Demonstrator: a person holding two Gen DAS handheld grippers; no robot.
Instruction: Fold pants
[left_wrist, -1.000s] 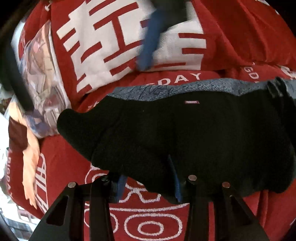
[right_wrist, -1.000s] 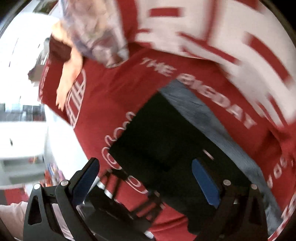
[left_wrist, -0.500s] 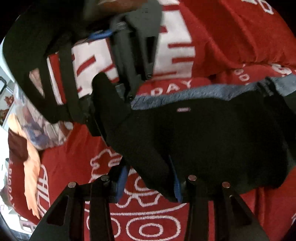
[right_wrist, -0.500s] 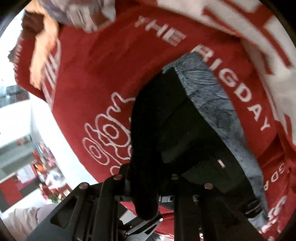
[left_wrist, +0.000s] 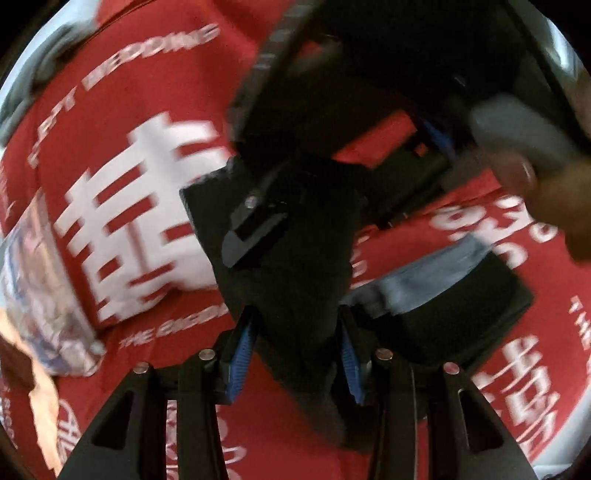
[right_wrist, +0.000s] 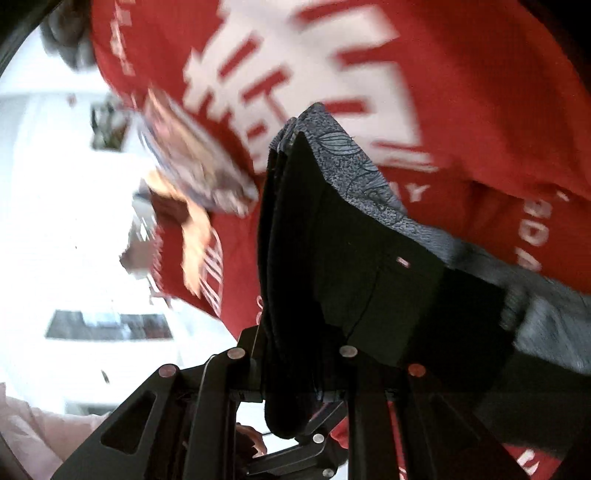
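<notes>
The black pants (left_wrist: 306, 236) with a grey patterned waistband (left_wrist: 424, 284) hang lifted above the red bedspread. In the left wrist view my left gripper (left_wrist: 295, 321) is shut on a bunched black fold, its blue pads (left_wrist: 242, 354) pressing both sides. In the right wrist view my right gripper (right_wrist: 295, 354) is shut on another thick fold of the pants (right_wrist: 354, 258), near the waistband (right_wrist: 347, 166); the fabric hides its pads. The right tool's black body (left_wrist: 369, 74) looms close above the left gripper, with a hand (left_wrist: 565, 206) behind it.
A red bedspread (left_wrist: 140, 74) with large white characters and lettering lies under everything. A pale patterned cloth (right_wrist: 195, 162) lies at its left edge, and beyond that edge is a bright white room (right_wrist: 55, 221). A pink sleeve (right_wrist: 22, 435) shows at lower left.
The right gripper went from open to shut on a fold of the pants. Both grippers have risen and moved over the bed, lifting the pants, and now sit close together.
</notes>
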